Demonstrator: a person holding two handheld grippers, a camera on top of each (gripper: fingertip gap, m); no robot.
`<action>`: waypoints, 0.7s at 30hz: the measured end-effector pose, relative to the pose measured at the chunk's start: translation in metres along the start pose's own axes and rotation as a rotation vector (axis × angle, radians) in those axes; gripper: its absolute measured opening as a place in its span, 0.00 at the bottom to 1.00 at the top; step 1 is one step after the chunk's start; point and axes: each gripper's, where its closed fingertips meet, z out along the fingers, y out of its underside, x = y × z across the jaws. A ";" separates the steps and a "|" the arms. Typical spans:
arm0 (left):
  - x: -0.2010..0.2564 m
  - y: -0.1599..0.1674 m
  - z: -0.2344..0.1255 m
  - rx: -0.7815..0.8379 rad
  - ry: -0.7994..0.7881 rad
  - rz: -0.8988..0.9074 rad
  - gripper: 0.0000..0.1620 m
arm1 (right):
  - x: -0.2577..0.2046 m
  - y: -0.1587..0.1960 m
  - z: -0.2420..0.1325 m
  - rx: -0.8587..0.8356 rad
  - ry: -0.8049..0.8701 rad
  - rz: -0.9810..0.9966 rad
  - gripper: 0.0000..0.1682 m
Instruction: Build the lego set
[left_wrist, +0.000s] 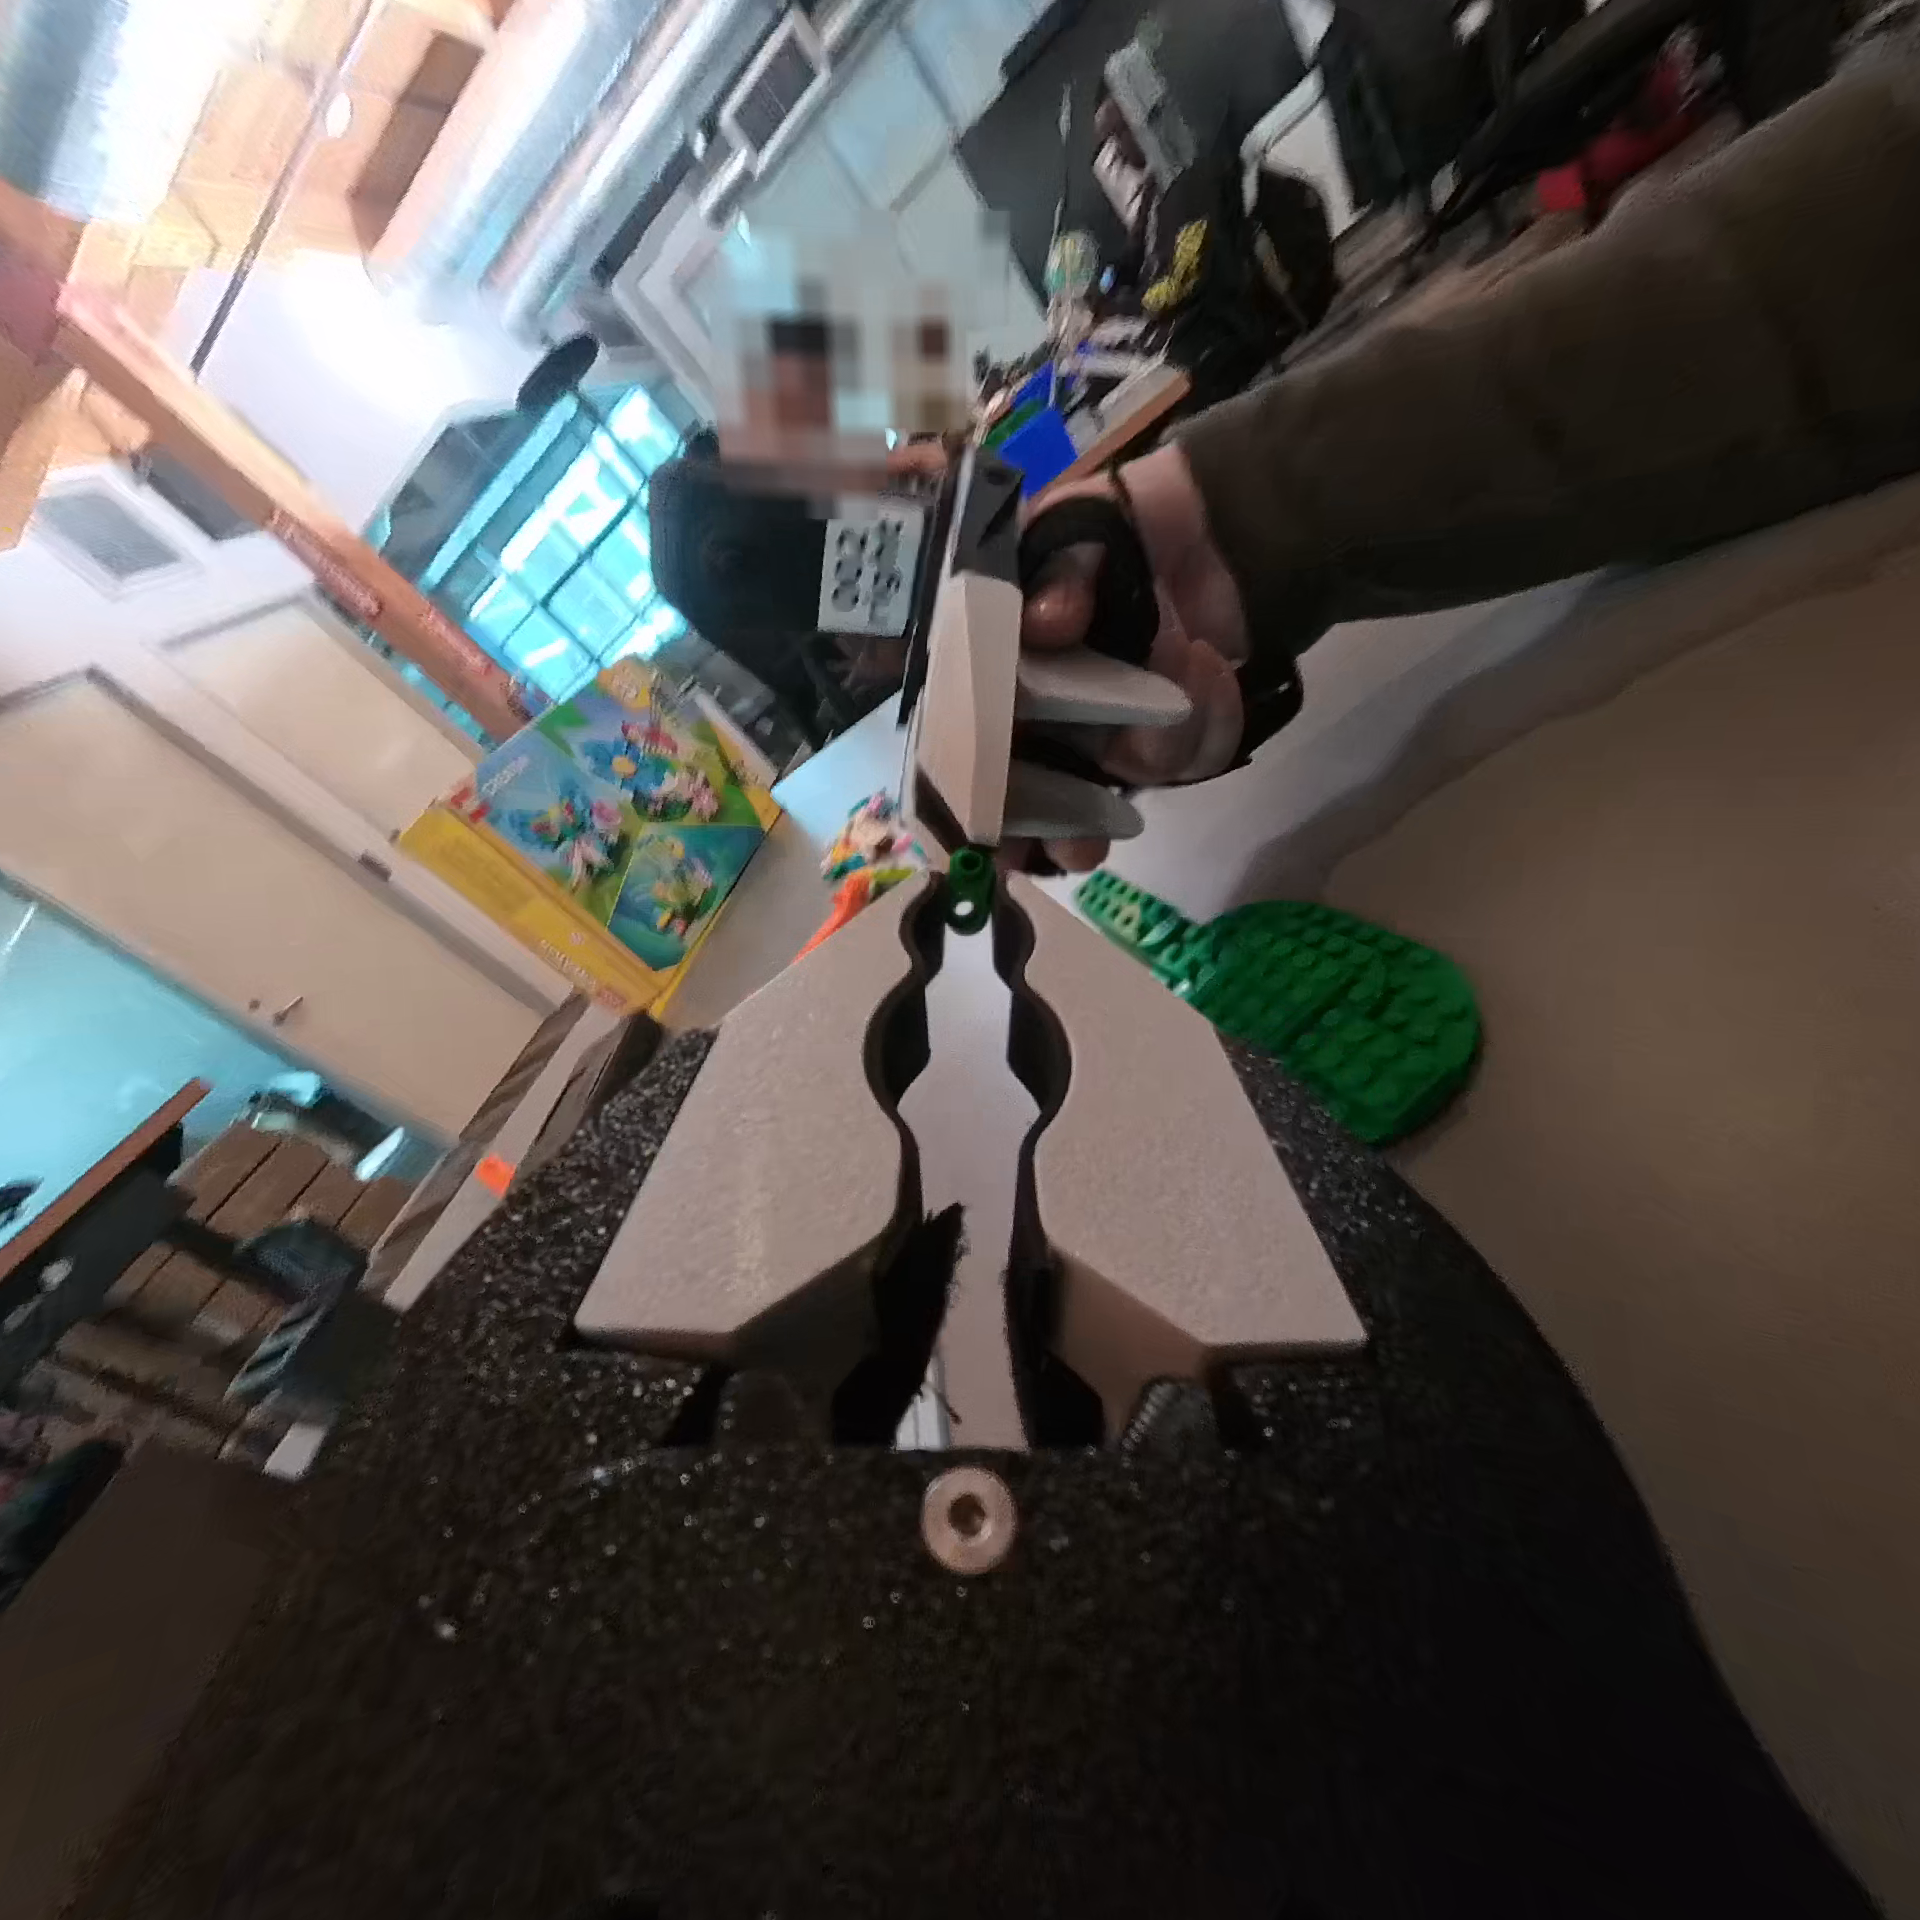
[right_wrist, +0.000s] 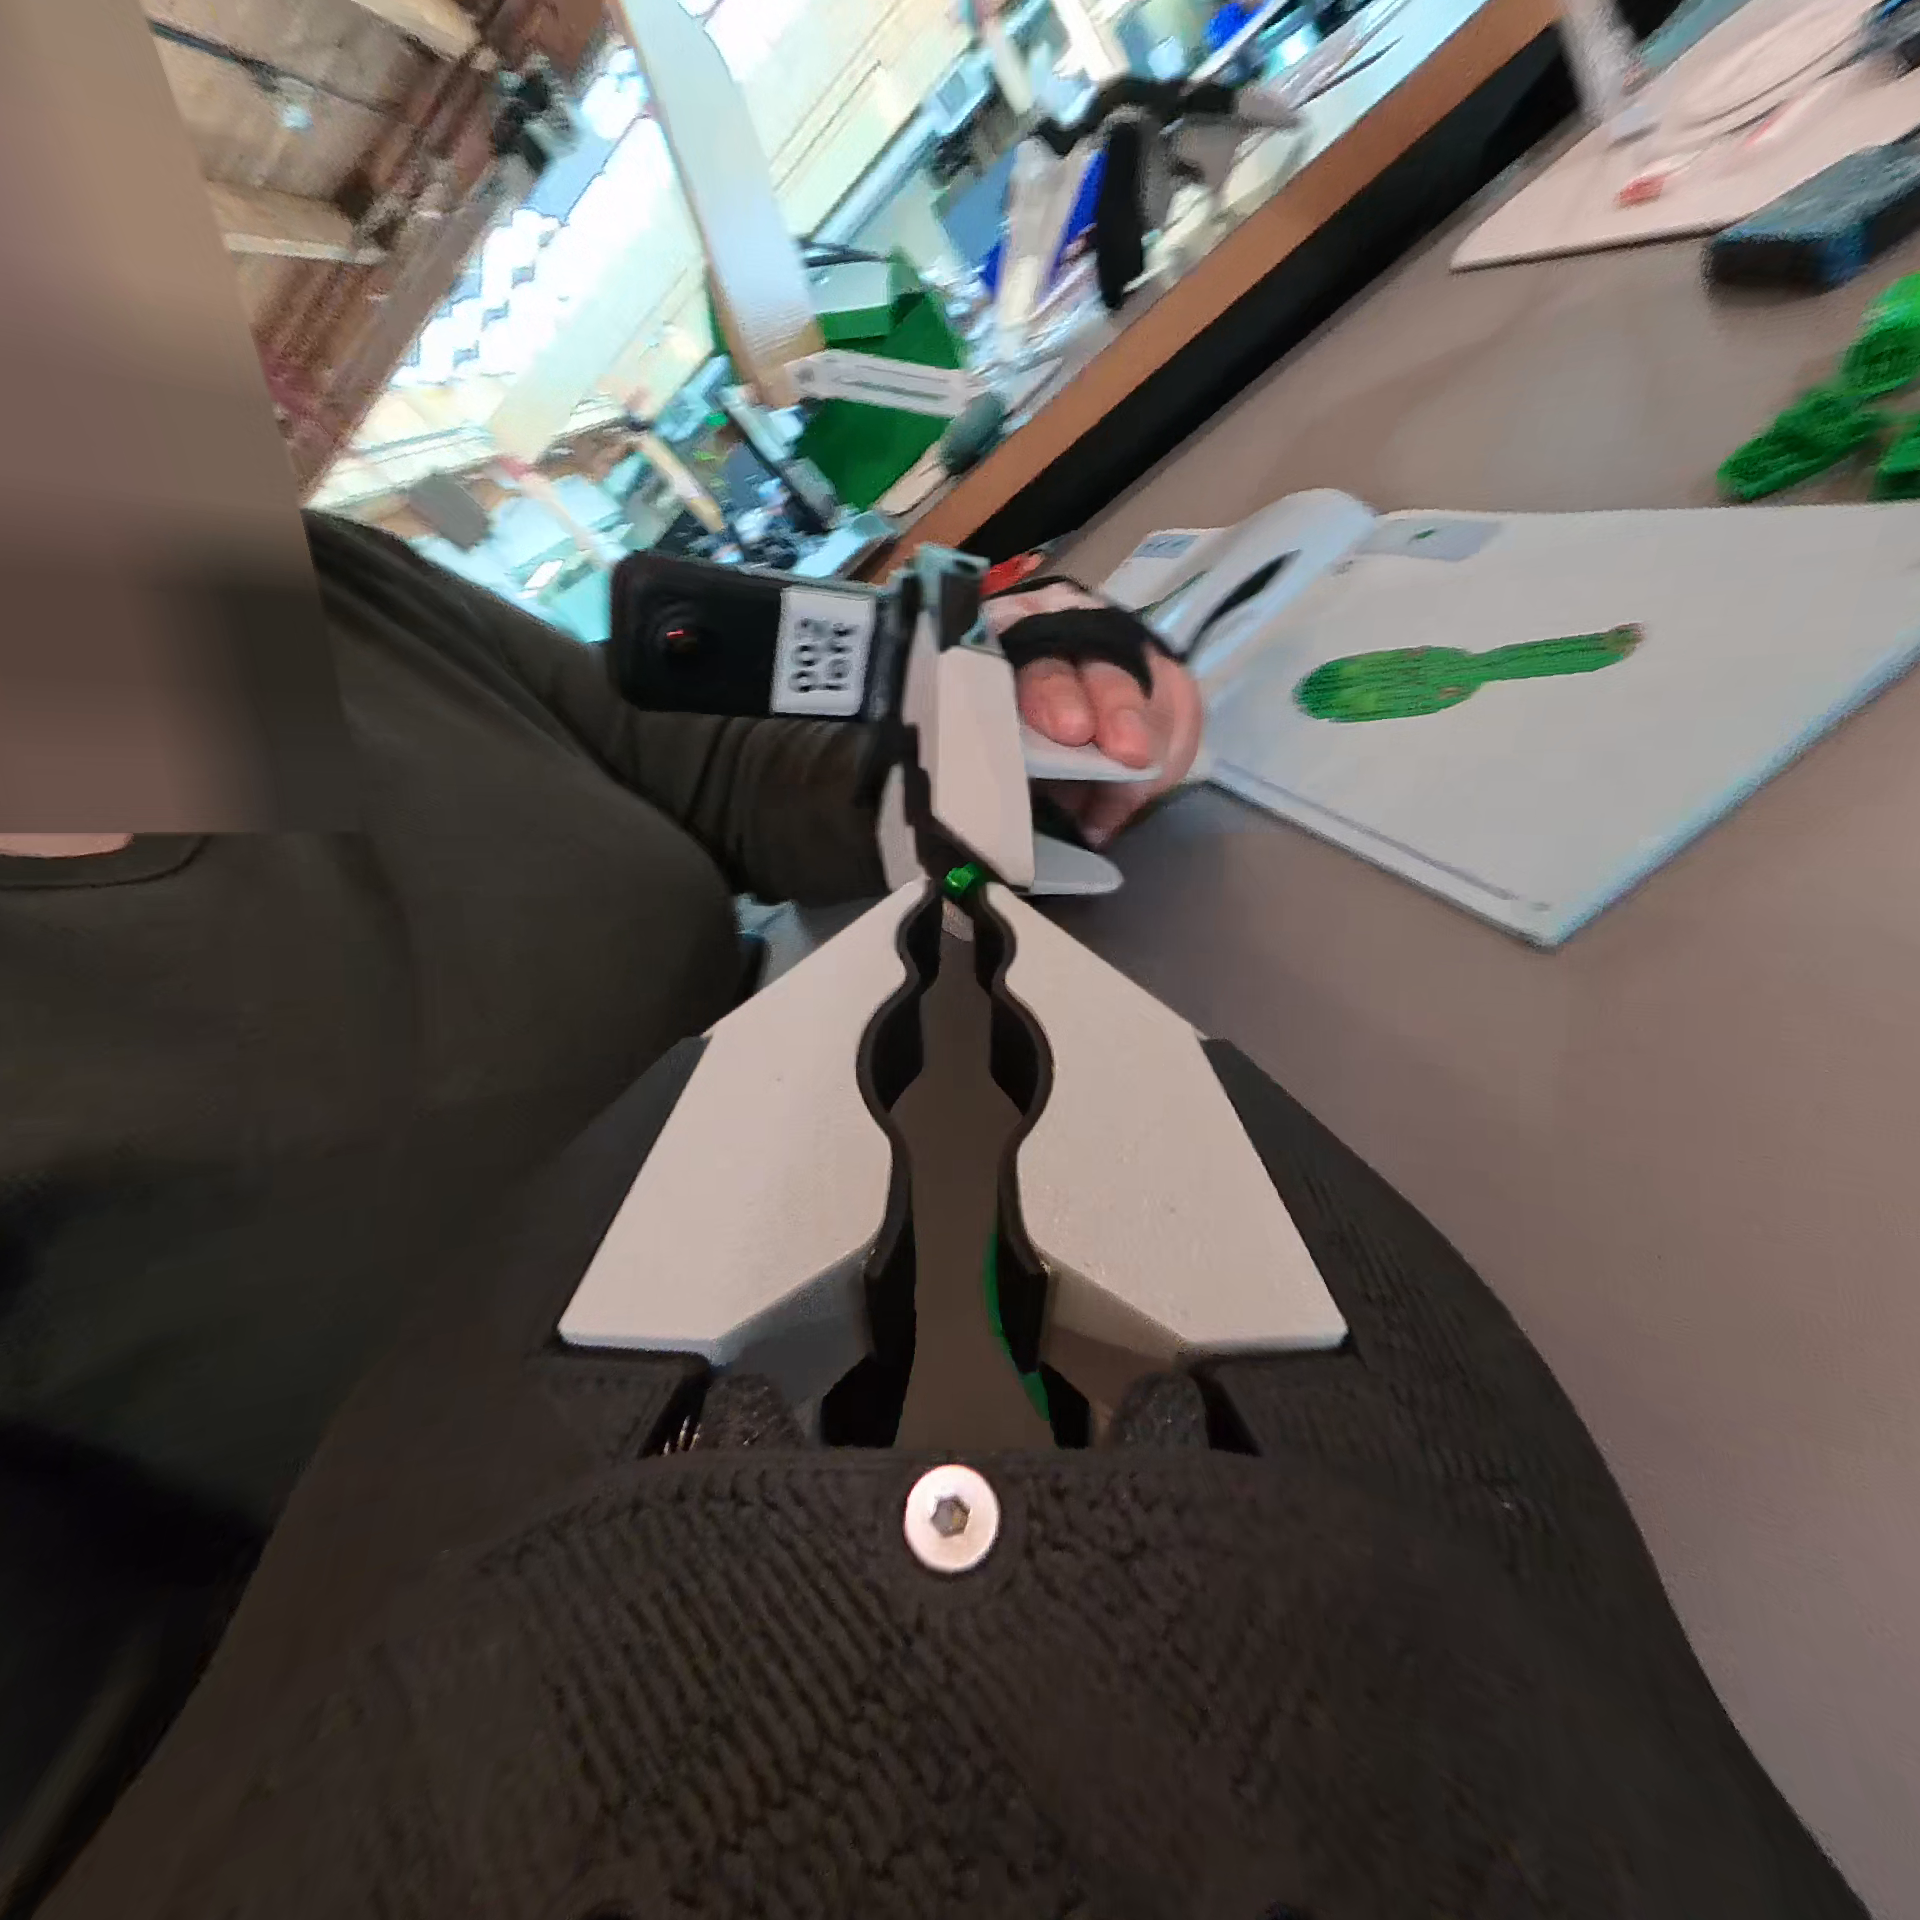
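Observation:
My left gripper (left_wrist: 963, 896) is shut on a small green lego piece (left_wrist: 966, 891) with a hole and a stud, held above the table. My right gripper (left_wrist: 964, 840) comes in from above, tip to tip with it, and touches the piece's stud end. In the right wrist view my right gripper (right_wrist: 953, 906) is nearly closed, and the green piece (right_wrist: 962, 880) sits at its tips against the left gripper (right_wrist: 951, 857). A green plate build (left_wrist: 1340, 1029) lies on the table to the right.
The lego box (left_wrist: 613, 831) and a pile of coloured pieces (left_wrist: 873, 842) stand at the far table edge. An open instruction booklet (right_wrist: 1507, 727) lies to the right, with loose green pieces (right_wrist: 1849, 416) and a dark block (right_wrist: 1818, 229) beyond. The person's dark-clothed body fills the left. From either gripper's tips it is about 30 cm to the dark block (right_wrist: 1818, 229).

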 end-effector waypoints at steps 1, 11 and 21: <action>-0.005 0.008 0.002 -0.050 -0.027 -0.006 0.04 | 0.009 -0.003 -0.003 0.016 0.059 -0.027 0.06; 0.005 0.090 0.002 -0.555 0.138 -0.322 0.04 | 0.065 0.006 -0.023 -0.192 0.572 -0.434 0.13; 0.012 0.099 -0.003 -0.638 0.194 -0.501 0.05 | 0.075 0.020 -0.018 -0.311 0.629 -0.506 0.13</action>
